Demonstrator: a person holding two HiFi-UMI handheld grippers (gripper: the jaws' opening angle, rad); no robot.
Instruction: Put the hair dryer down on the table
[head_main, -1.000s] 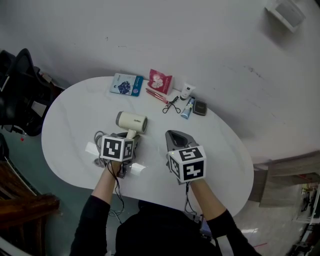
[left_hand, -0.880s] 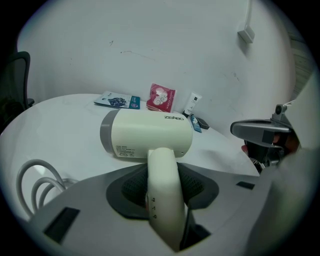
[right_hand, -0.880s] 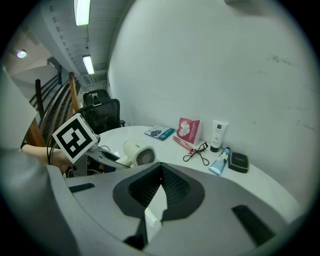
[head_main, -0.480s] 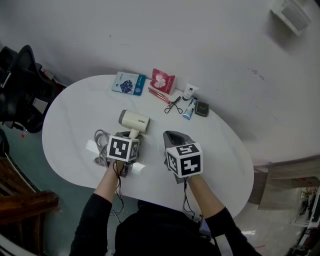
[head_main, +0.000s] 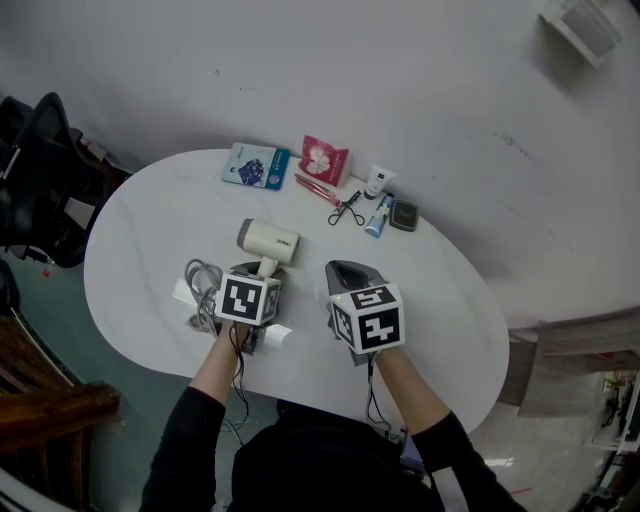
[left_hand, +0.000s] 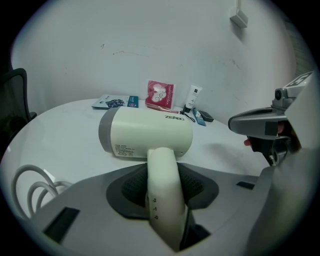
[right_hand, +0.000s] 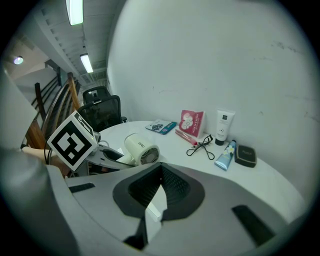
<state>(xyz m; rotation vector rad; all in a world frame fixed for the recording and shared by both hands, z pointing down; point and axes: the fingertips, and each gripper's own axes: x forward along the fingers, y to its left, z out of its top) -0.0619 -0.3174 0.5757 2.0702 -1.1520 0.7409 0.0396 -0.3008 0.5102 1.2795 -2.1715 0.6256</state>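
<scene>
The cream hair dryer lies sideways low over the white table, nozzle end to the right; I cannot tell whether it touches. My left gripper is shut on its handle, which stands between the dark pads in the left gripper view. Its grey cord is coiled on the table to the left. My right gripper hovers just right of the dryer, shut with nothing in it. In the right gripper view the hair dryer lies ahead to the left.
Along the back of the table lie a blue packet, a red packet, an eyelash curler, a white tube, a blue tube and a dark compact. A black chair stands off the left edge.
The left gripper and the dryer have shifted slightly right, and the right gripper slightly left. Hardly anything moved in the last half second.
</scene>
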